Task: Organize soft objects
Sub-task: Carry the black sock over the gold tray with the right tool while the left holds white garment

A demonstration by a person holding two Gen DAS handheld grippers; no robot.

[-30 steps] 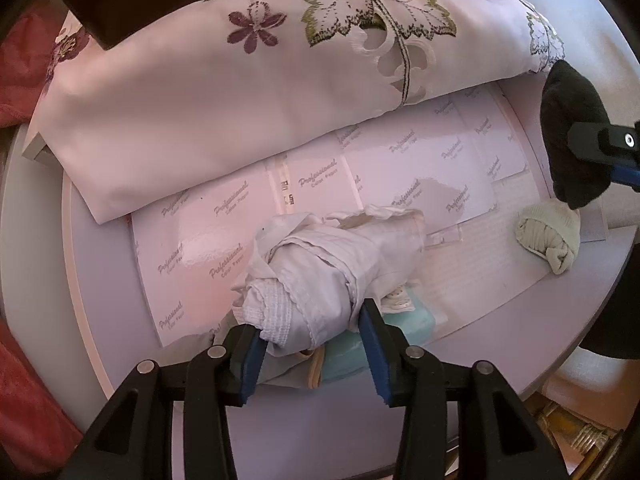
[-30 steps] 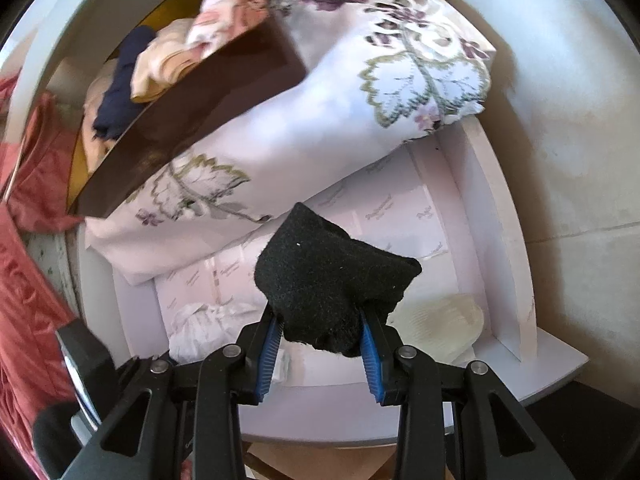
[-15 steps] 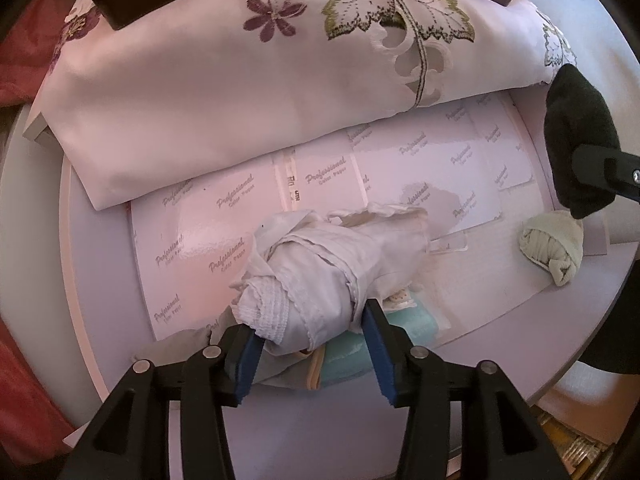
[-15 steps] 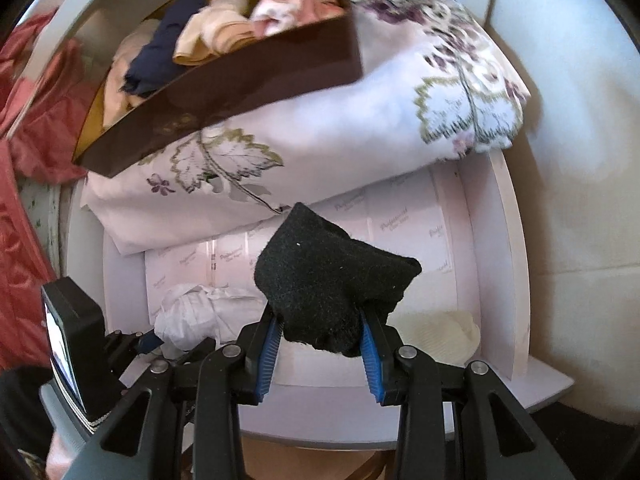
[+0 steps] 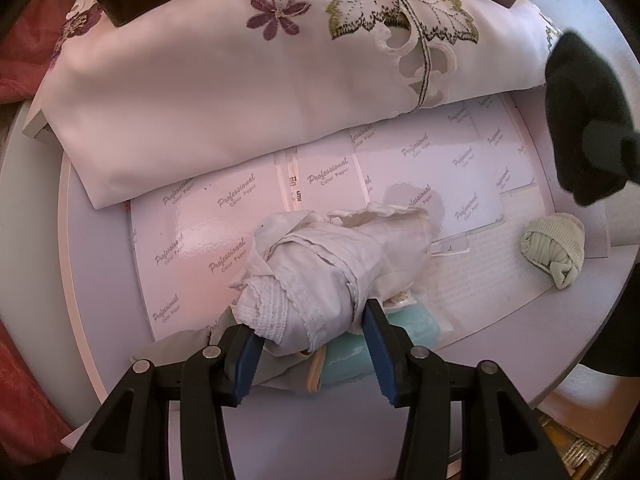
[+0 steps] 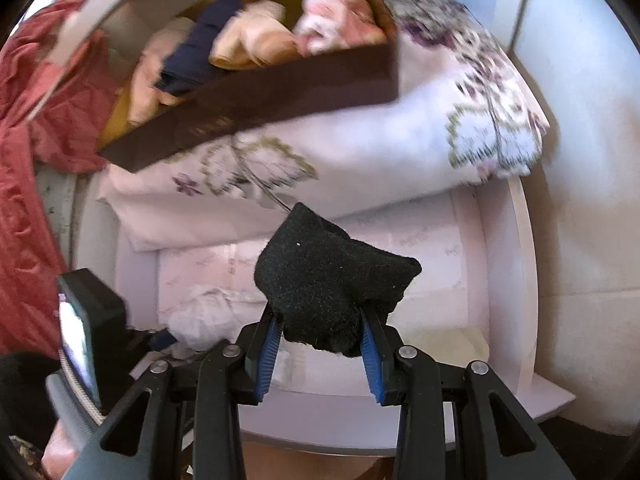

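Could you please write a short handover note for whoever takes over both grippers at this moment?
Left gripper: fingers either side of the white rolled garment on the shelf liner; grip not confirmed.
Right gripper: shut on the black sock, held in the air above the shelf.
Done: several rolled items already sit in the brown box on the embroidered pillow.
Left: black sock, white garment, cream sock roll.

I see a black sock (image 6: 332, 280) between blue pads (image 6: 267, 354), a white rolled cloth (image 5: 320, 276), a cream bundle (image 5: 554, 250) at right, a pale pillow (image 5: 224, 92) with purple flowers and green leaves, and pink printed paper (image 5: 188, 240).
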